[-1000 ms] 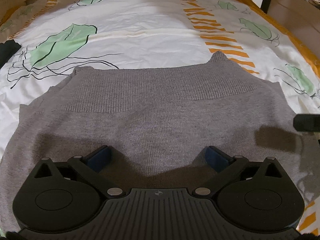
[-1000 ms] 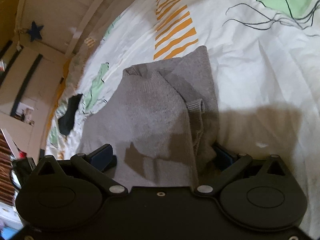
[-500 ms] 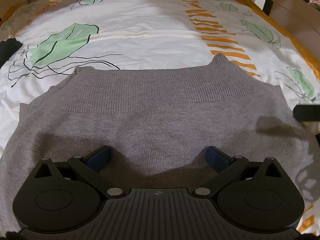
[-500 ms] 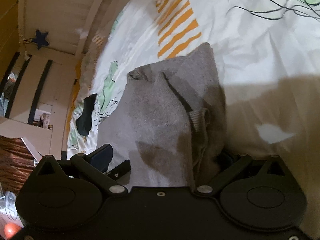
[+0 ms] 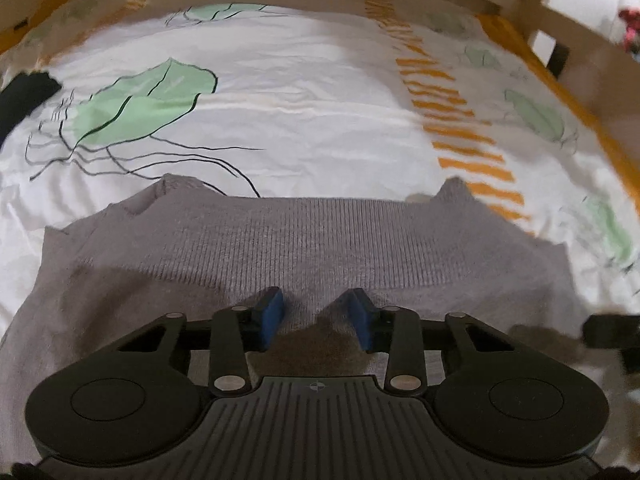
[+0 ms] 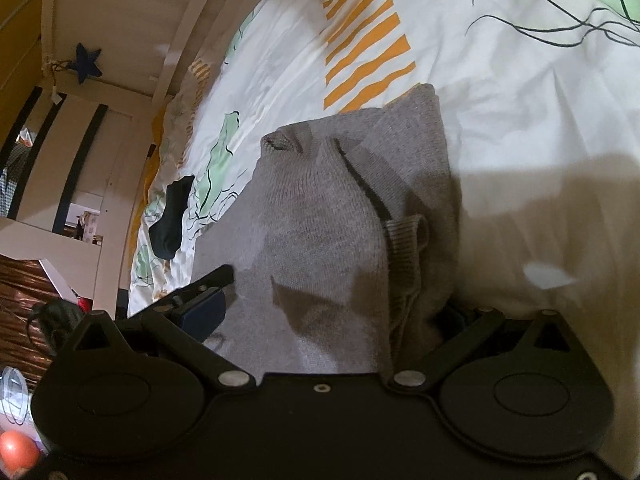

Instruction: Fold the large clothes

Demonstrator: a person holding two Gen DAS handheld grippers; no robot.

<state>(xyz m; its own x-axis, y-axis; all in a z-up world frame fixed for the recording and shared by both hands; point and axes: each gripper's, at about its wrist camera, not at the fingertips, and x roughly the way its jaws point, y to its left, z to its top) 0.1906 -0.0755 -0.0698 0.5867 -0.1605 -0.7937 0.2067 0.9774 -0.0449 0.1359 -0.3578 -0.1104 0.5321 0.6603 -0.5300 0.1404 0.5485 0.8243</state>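
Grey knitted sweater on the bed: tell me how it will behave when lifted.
The grey knitted sweater will probably droop limply, since it already lies in soft folds. Its ribbed knit looks grippy, unlikely to slip. It seems light for its size.

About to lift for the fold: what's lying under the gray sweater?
The gray sweater lies on a white bedsheet printed with green leaves and orange stripes. Whatever sits beneath the knit itself is covered and cannot be seen.
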